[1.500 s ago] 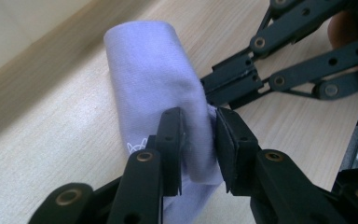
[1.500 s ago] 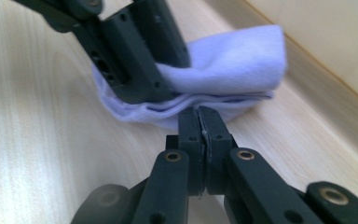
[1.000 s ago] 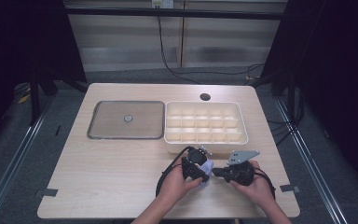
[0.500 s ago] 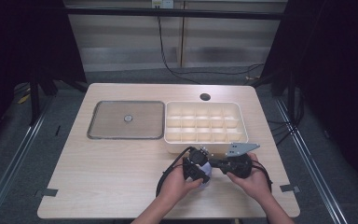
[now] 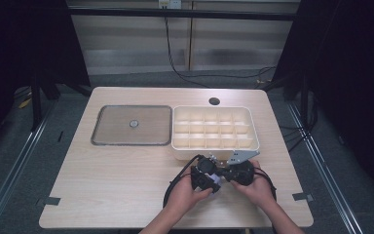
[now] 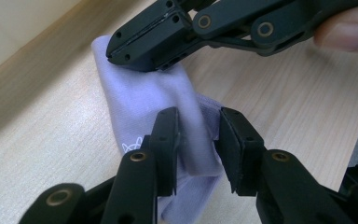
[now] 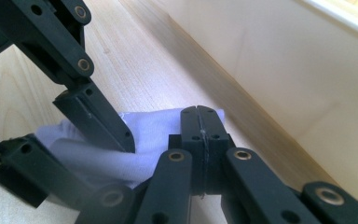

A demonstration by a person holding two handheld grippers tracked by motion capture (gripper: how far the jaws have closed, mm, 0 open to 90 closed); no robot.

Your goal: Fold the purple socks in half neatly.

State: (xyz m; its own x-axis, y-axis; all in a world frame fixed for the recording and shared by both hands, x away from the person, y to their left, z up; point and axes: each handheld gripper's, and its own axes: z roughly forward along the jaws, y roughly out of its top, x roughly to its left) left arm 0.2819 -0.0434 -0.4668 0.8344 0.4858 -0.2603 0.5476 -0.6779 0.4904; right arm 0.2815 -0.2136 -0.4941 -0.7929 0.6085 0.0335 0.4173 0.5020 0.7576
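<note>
A pale lilac cloth [image 6: 140, 107] with a small white print lies bunched on the wooden table [image 5: 117, 185], just in front of the white compartment box [image 5: 215, 155]. My left gripper [image 6: 199, 140] is shut on a thick fold of it, and fabric fills the gap between the jaws. My right gripper [image 7: 199, 112] is shut with its jaws pressed flat together. Its tip rests on the far end of the cloth [image 7: 154, 126], beside the box wall [image 7: 279, 70]. In the high view both hands hold the left gripper [image 5: 213, 179] and the right gripper [image 5: 225, 175] nose to nose.
A flat grey-brown lidded tray [image 5: 131, 125] with a small knob sits left of the box. A round hole [image 5: 214, 101] is cut in the table behind the box. Black cables loop around both hands near the front edge.
The right gripper has moved left across the table until its tip meets the cloth held by the left gripper. The left hand has barely shifted.
</note>
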